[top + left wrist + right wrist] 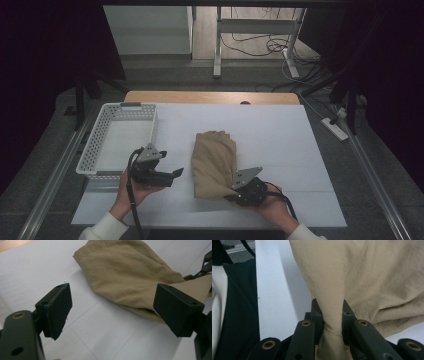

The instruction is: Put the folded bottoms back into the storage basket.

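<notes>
A folded tan cloth (214, 162) lies mid-worktop (280, 135). The right gripper (231, 192) pinches its near corner; the left gripper (176, 173) hovers beside it, fingers apart, near a white basket (95, 142).

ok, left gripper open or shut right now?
Open. The left gripper has its jaws wide apart with nothing between them, short of the tan cloth.
</notes>
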Demonstrator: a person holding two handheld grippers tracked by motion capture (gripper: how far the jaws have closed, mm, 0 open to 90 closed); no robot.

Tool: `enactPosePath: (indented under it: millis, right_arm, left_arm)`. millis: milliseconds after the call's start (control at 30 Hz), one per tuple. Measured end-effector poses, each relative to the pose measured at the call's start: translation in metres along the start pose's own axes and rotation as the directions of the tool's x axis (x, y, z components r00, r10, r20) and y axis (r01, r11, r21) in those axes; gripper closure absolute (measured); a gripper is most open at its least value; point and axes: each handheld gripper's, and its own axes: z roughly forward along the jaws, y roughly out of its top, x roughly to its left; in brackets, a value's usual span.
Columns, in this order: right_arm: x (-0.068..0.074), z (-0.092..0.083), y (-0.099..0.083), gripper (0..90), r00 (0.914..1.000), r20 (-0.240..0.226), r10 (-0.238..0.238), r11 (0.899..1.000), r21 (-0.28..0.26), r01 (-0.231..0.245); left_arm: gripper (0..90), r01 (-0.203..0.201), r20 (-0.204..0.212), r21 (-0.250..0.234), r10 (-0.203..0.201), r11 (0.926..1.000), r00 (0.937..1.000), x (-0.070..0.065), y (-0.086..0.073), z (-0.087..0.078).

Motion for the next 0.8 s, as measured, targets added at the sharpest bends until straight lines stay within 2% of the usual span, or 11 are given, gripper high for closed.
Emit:
enactPosePath:
  millis: [200, 300, 500, 800]
  right_arm:
    - [0.0, 0.001, 0.0, 77.9, 1.0, -0.001, 0.001, 1.0, 0.001, -0.001]
    - [0.001, 0.001, 0.0, 77.9, 1.0, 0.0, 0.001, 1.0, 0.001, -0.001]
    - [0.001, 0.002, 0.0, 77.8, 1.0, -0.004, 0.0, 1.0, 0.005, 0.0]
    - [0.0, 0.002, -0.001, 77.8, 1.0, -0.006, -0.001, 1.0, 0.001, 0.001]
  left_arm:
    - [15.9, -0.004, 0.001, 0.01, 0.004, 0.9999, 1.0, 0.002, 0.012, 0.013]
    - [14.7, -0.002, -0.012, 0.014, 0.002, 0.9999, 0.9999, 0.003, 0.019, 0.02]
    - [14.7, -0.001, -0.004, 0.025, 0.001, 0.9997, 1.0, 0.005, 0.033, 0.038]
    - [14.5, -0.003, 0.004, 0.046, 0.002, 0.9989, 1.0, 0.009, 0.045, 0.056]
